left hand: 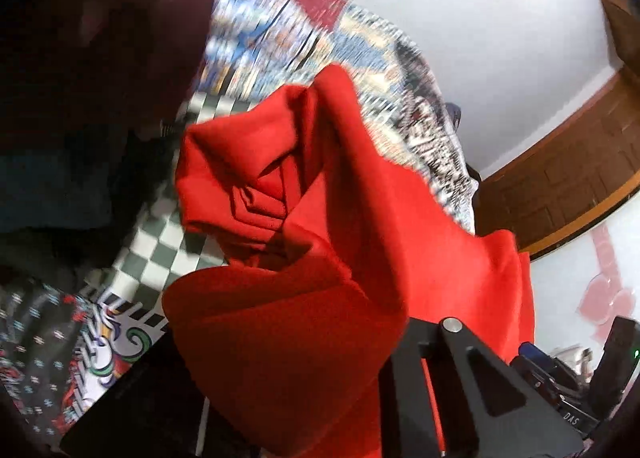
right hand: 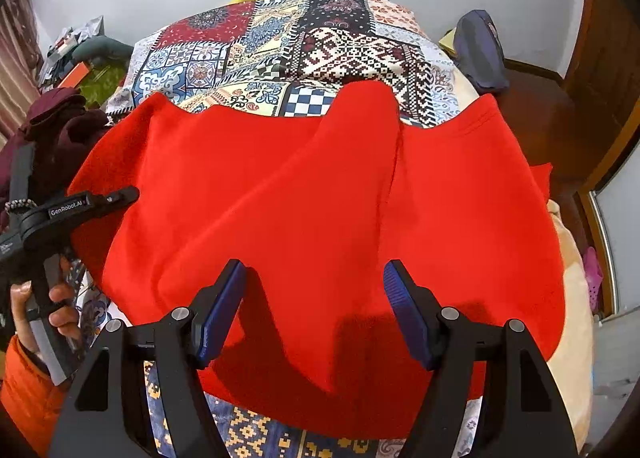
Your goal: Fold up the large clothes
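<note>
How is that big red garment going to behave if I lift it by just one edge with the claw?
Probably floppy: the red garment already lies in soft ridges on the patterned bedspread, and bunches into deep folds beside the left claw. It will likely sag and drape rather than hold shape. The fabric looks thick and matte, so it should grip rather than slip, and feel fairly heavy.

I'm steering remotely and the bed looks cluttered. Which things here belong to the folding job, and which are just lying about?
Part of the job:
red garment, spread over the patchwork bedspread
left claw, at its left edge
right claw, open above its near hem

Just lying about:
maroon clothing pile
navy bag
orange box
</note>
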Demonstrator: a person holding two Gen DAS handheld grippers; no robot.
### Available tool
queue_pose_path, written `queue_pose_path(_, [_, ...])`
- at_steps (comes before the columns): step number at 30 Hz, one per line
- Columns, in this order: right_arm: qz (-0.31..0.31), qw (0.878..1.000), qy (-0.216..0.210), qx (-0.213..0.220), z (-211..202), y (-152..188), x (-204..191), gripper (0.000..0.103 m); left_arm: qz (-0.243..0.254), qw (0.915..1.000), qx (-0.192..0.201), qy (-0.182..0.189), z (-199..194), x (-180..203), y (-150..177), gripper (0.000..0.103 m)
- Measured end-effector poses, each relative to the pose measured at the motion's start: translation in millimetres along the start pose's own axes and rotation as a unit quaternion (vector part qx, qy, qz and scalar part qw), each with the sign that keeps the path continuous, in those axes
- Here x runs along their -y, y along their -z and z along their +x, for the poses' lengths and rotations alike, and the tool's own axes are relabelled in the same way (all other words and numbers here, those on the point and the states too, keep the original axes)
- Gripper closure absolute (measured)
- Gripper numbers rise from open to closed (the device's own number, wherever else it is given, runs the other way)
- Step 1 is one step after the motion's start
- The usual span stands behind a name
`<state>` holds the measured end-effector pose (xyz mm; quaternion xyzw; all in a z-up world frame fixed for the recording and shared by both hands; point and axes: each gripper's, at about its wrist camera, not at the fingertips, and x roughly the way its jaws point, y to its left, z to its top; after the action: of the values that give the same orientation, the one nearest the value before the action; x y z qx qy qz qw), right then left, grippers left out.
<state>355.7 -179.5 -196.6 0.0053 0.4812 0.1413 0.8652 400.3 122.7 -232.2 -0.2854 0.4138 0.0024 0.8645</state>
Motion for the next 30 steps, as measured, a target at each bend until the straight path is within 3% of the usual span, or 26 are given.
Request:
queue_pose_path(10, [0.008, 0.999, -0.027, 0.017, -23, -17, -23, 0.035, 0.045, 0.9911, 0.091, 0.086, -114, 59, -13, 0.097])
queue_pose_path(18, [-0.001, 0.994, -0.103, -0.022, 7, -14, -86, 0.035, 0.065, 0.9832, 0.157, 0.067, -172, 59, -15, 0.097])
queue_pose_path(23, [0.01, 0.981, -0.185, -0.06, 32, -12, -122, 0.034, 0.064, 0.9818, 0.176, 0.035, -180, 43, -20, 0.097])
queue_pose_path(27, [-0.002, 0.98, -0.188, -0.069, 30, -13, -123, 0.034, 0.082, 0.9805, 0.177, 0.026, -175, 51, -18, 0.097])
queue_pose_path(30, [0.012, 0.982, -0.18, -0.052, 11, -8, -97, 0.034, 0.117, 0.9763, 0.18, 0.024, -172, 74, -18, 0.097])
